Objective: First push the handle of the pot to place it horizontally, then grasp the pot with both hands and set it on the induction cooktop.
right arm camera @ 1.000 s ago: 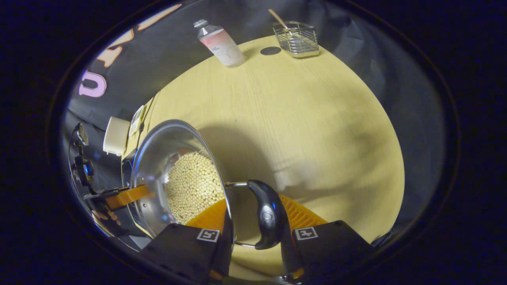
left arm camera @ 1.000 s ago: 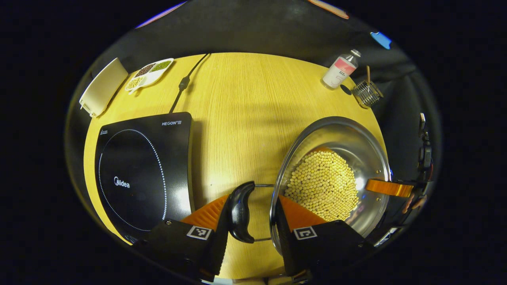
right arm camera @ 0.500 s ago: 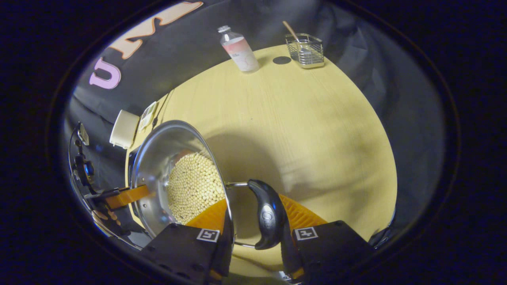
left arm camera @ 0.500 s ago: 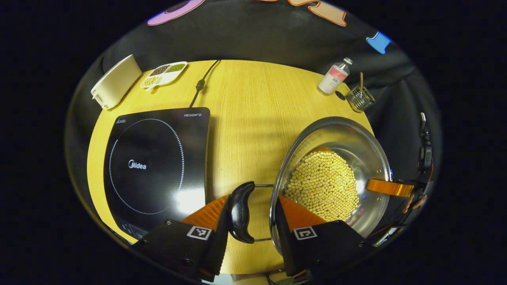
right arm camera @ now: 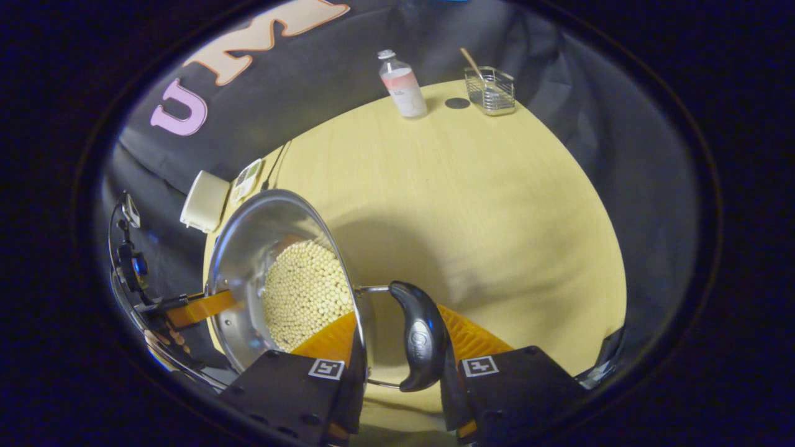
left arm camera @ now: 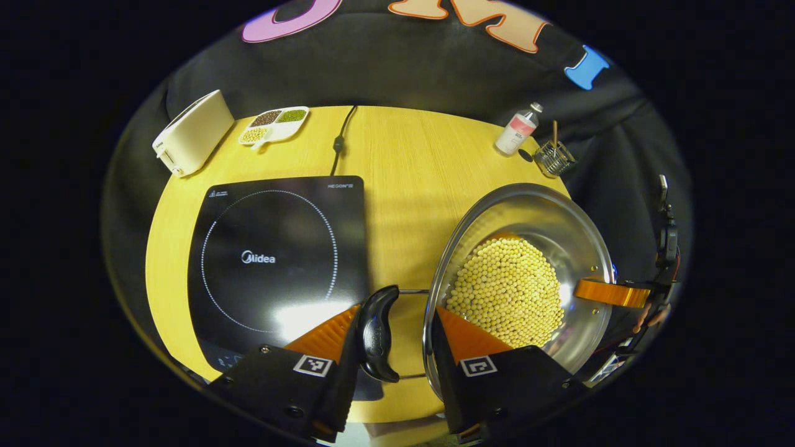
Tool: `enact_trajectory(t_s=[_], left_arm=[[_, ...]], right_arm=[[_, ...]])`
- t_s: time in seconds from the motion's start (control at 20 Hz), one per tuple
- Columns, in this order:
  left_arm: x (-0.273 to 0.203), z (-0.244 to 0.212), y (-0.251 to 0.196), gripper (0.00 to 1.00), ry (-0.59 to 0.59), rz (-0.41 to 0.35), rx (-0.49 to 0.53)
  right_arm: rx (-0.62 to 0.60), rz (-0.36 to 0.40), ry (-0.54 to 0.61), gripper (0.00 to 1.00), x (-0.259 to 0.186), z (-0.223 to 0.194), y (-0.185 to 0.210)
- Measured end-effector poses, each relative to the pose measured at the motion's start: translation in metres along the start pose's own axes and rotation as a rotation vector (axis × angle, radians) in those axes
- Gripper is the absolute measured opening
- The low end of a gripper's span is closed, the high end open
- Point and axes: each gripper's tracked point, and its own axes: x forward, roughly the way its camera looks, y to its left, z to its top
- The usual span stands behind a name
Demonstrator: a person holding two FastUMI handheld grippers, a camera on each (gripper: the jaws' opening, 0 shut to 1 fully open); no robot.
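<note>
"Midea" on induction cooktop (left arm camera: 279,248)

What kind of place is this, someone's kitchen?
Probably a staged kitchen corner rather than a home: a wooden table against black cloth carries an induction cooktop, a pot of beans held by two grippers, and a toaster.

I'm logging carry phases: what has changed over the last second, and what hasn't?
The table and induction cooktop have shrunk and slid toward centre in the left gripper view, so the pot has apparently been raised, toward the cooktop. Unchanged: left gripper and right gripper each hold a black handle between the jaws, soybeans inside.
</note>
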Motion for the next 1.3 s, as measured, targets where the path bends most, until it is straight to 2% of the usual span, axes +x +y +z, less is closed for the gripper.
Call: enact_trajectory(t_s=[0.25,0.35,0.55,0.7,0.75,0.8,0.85,0.9,1.0,1.05,1.1,1.15,1.3], left_arm=[[-0.017,-0.001,0.050,0.63,0.012,-0.001,0.037],[-0.026,-0.002,0.069,0.60,0.011,0.004,0.032],[-0.037,0.004,0.113,0.63,-0.008,0.028,0.044],[-0.042,0.004,0.140,0.60,-0.015,0.051,0.039],[-0.044,0.002,0.147,0.60,-0.012,0.059,0.036],[-0.044,0.001,0.156,0.60,-0.013,0.065,0.034],[-0.044,0.000,0.164,0.60,-0.011,0.070,0.030],[-0.043,-0.002,0.173,0.60,-0.009,0.071,0.023],[-0.039,-0.003,0.189,0.60,-0.002,0.072,0.005],[-0.038,-0.002,0.196,0.60,-0.003,0.071,-0.001],[-0.037,-0.002,0.202,0.60,-0.003,0.072,-0.006],[-0.035,0.000,0.207,0.60,-0.007,0.074,-0.008],[-0.030,0.004,0.224,0.60,-0.005,0.084,-0.012]], right_arm=[[0.032,-0.011,0.017,0.54,0.008,-0.027,0.057],[0.032,-0.007,0.022,0.54,0.014,-0.033,0.084],[0.028,0.009,0.034,0.54,0.024,-0.042,0.134],[0.034,0.018,0.050,0.54,0.040,-0.049,0.168],[0.032,0.019,0.055,0.54,0.044,-0.051,0.176],[0.031,0.017,0.061,0.47,0.048,-0.055,0.185],[0.027,0.015,0.065,0.47,0.052,-0.058,0.193],[0.021,0.012,0.068,0.54,0.055,-0.059,0.200],[0.008,0.002,0.070,0.54,0.062,-0.058,0.212],[0.001,-0.002,0.070,0.46,0.065,-0.058,0.219],[-0.006,-0.005,0.068,0.47,0.068,-0.056,0.225],[-0.012,-0.008,0.067,0.54,0.069,-0.056,0.231],[-0.023,-0.016,0.075,0.54,0.081,-0.055,0.247]])
